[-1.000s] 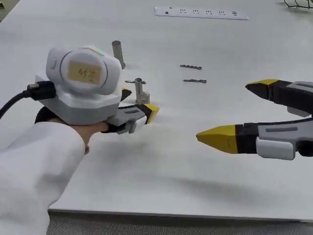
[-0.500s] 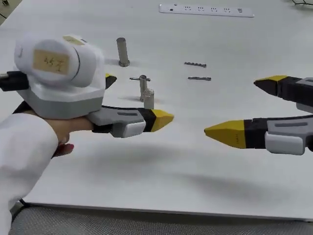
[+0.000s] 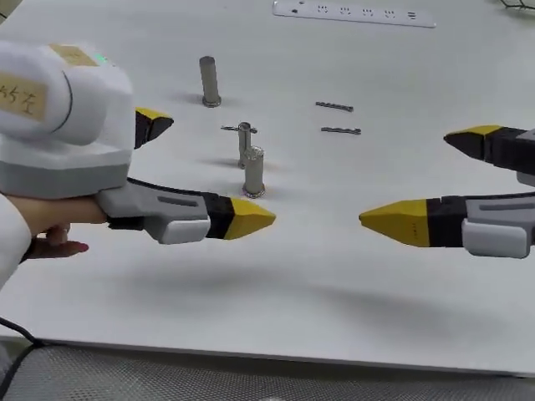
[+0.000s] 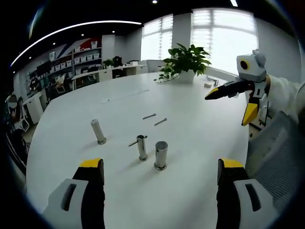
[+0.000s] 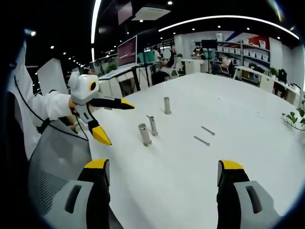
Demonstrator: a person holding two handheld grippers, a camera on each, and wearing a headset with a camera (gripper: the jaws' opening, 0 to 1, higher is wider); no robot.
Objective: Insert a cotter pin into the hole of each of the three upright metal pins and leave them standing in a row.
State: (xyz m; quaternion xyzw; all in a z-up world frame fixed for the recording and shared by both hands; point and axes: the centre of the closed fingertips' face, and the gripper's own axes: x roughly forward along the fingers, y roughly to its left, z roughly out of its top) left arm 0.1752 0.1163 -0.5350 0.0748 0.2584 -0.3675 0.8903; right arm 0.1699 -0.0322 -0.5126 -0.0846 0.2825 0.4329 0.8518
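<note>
big white table [image 3: 292, 284] takes up most of the head view, with everything sitting on its far half. the left gripper [image 3: 221, 171] comes in from the left, held in a hand [image 3: 50, 230] with a white sleeve. its jaws are spread wide with nothing between them, and the yellow tips sit either side of the cluster of metal pins without touching any. the right gripper [image 3: 405, 178] hangs over the right side of the table, jaws just as wide apart and empty, well clear of the parts.

a white power strip [image 3: 354, 12] lies along the far edge.

the three metal pins all stand upright in a slanted row. the far pin [image 3: 209, 80] stands on its own at far left, apart from the others. the middle pin [image 3: 244, 144] and the near pin [image 3: 254, 171] are just beside each other, and the left gripper view shows a small gap between them.

one cotter pin [image 3: 230, 129] sticks through the top of the middle pin, poking out to the left. i can't see one in the far or near pin. two loose cotter pins [image 3: 334, 106] [image 3: 341, 130] lie flat to the right of the row, one just beyond the other, roughly parallel.
</note>
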